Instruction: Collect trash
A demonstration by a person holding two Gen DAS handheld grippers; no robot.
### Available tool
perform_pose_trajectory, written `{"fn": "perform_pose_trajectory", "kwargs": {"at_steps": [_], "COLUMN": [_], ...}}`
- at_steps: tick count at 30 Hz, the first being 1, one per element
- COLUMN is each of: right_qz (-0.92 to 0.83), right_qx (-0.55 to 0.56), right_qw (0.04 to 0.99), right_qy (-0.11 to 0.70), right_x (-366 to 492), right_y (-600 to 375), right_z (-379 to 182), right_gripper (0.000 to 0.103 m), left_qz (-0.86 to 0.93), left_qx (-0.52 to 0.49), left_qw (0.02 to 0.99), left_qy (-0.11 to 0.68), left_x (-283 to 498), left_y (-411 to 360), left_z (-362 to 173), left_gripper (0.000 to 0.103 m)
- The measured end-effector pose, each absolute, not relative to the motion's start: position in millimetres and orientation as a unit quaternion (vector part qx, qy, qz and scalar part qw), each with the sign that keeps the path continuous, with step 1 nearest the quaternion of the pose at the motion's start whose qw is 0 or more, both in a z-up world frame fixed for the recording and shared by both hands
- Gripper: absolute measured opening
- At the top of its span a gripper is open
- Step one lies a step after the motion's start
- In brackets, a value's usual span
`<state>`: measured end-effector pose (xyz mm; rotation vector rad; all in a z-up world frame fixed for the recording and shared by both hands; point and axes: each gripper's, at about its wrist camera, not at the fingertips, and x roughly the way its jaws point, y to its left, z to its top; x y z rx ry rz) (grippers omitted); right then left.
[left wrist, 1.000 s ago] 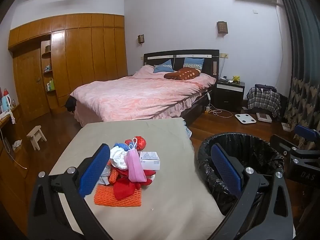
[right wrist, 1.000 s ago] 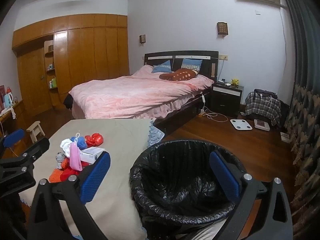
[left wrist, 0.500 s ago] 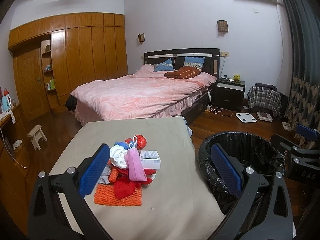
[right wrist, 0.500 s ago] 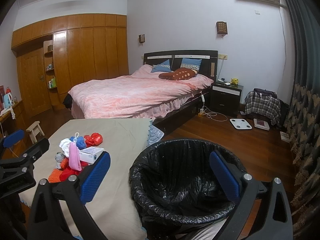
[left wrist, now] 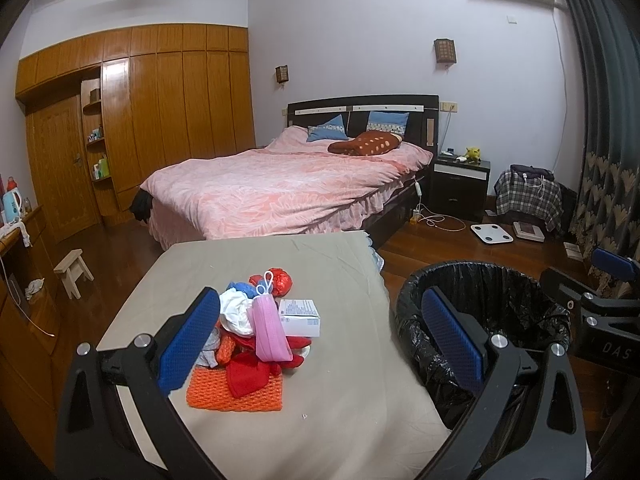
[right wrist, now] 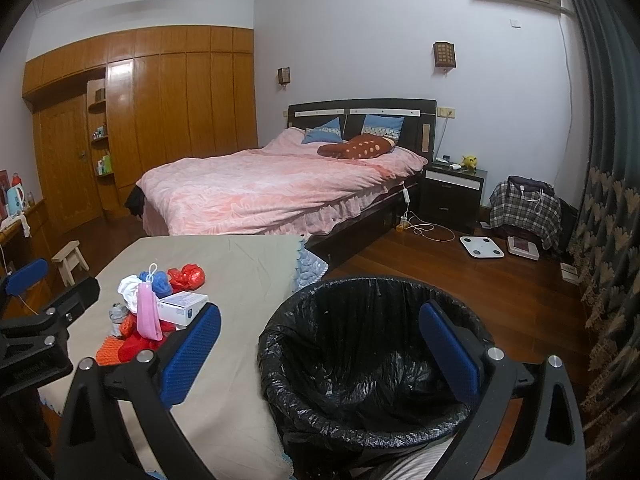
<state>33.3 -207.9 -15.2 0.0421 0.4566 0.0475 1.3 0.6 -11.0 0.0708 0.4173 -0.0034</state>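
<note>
A pile of trash (left wrist: 256,336) lies on the beige-covered table (left wrist: 340,400): a pink face mask (left wrist: 270,330), a white box (left wrist: 300,317), an orange mesh piece (left wrist: 236,394), red, blue and white crumpled bits. It also shows in the right wrist view (right wrist: 156,312). A bin lined with a black bag (right wrist: 360,360) stands right of the table, also in the left wrist view (left wrist: 480,320). My left gripper (left wrist: 320,344) is open and empty, above the table near the pile. My right gripper (right wrist: 320,354) is open and empty over the bin.
A bed with a pink cover (left wrist: 280,188) stands behind the table. A wooden wardrobe (left wrist: 160,120) fills the left wall. A small stool (left wrist: 74,272), a nightstand (left wrist: 460,184), a scale (left wrist: 491,233) and a plaid-covered chair (left wrist: 528,196) stand on the wooden floor.
Both views have shifted very slightly; the grippers stay open and the trash pile has not moved.
</note>
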Motion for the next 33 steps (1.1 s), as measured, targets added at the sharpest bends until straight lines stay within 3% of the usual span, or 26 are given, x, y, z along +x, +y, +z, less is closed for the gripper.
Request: {"fn": "perform_pose_trajectory", "kwargs": {"at_steps": [33], "right_qz": [0.024], "right_qx": [0.020], "right_qw": [0.973], "right_qy": [0.230], "right_x": [35.6], "right_y": [-205.1], "right_z": [-18.8], "right_gripper": [0.097], "left_qz": [0.001], "left_qx": [0.034], "left_qw": [0.977], "left_qy": [0.211], "left_x": [1.0], "left_y": [-0.2], "left_z": [-18.8], "left_gripper": [0.098]}}
